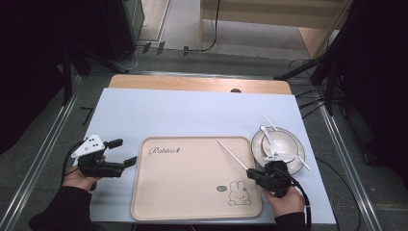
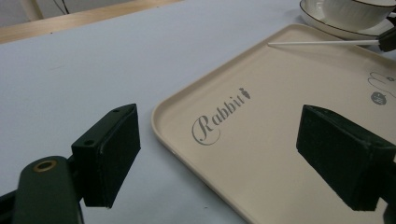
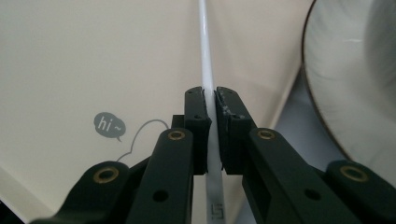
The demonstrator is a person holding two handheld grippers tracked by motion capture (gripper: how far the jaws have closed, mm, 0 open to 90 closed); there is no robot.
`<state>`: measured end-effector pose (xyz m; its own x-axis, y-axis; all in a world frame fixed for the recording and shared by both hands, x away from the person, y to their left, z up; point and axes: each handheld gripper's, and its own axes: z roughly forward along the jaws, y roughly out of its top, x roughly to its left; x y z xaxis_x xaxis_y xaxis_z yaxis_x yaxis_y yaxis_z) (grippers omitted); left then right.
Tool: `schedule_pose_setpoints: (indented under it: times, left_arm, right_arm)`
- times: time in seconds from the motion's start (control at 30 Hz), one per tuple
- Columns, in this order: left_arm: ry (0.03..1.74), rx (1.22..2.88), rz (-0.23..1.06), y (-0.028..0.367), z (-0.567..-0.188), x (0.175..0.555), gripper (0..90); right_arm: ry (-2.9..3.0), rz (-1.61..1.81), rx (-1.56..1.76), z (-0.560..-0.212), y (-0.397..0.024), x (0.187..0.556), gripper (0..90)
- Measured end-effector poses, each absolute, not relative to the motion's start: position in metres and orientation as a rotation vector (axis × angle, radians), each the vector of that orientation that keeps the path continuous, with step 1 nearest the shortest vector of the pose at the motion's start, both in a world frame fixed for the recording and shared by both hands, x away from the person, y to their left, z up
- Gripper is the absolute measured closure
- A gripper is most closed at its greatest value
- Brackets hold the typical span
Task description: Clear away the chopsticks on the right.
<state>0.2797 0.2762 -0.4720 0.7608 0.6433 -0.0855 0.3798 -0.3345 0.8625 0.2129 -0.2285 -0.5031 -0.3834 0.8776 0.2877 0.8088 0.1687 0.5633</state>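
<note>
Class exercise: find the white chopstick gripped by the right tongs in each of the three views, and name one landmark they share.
High view: white chopstick slants over the tray's upper right.
Left gripper view: thin horizontal line at upper right.
Right gripper view: vertical at centre, clamped in the right tongs.
Shared landmark: beige tray.

A pale sheet (image 1: 183,115) covers the desk, leaving a wooden strip (image 1: 192,84) bare along the far edge. A cream tray (image 1: 192,192) lies at the middle of the near edge, with "Rabbit" in script (image 2: 219,123) at its far left corner and a rabbit drawing (image 1: 239,192) with a "hi~" bubble (image 3: 109,125) at its near right corner. Just beside the tray, by the desk's right edge, a white bowl (image 1: 287,140) sits on a dark-rimmed saucer (image 1: 301,155). A white spoon (image 1: 267,135) rests in the bowl and a thin white stick (image 1: 268,121) lies across it. Cables (image 1: 308,103) trail on the grey floor (image 1: 211,60) beyond the desk
</note>
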Motion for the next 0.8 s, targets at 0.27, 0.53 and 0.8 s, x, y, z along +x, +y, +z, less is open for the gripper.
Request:
schedule_pose_setpoints:
  times: [0.27, 0.53, 0.8]
  left_arm:
    - [0.771, 1.965, 0.33, 0.276, -0.472, 0.28, 14.2]
    - [0.768, 1.963, 0.328, 0.276, -0.472, 0.279, 14.2]
    - [0.77, 1.962, 0.327, 0.276, -0.472, 0.28, 14.2]
  right_arm:
    - [2.378, 0.94, 1.661, -0.523, -0.213, 0.215, 83.6]
    - [2.374, 0.953, 1.57, -0.524, -0.208, 0.215, 74.0]
    - [2.403, 0.994, 1.545, -0.513, -0.209, 0.218, 57.4]
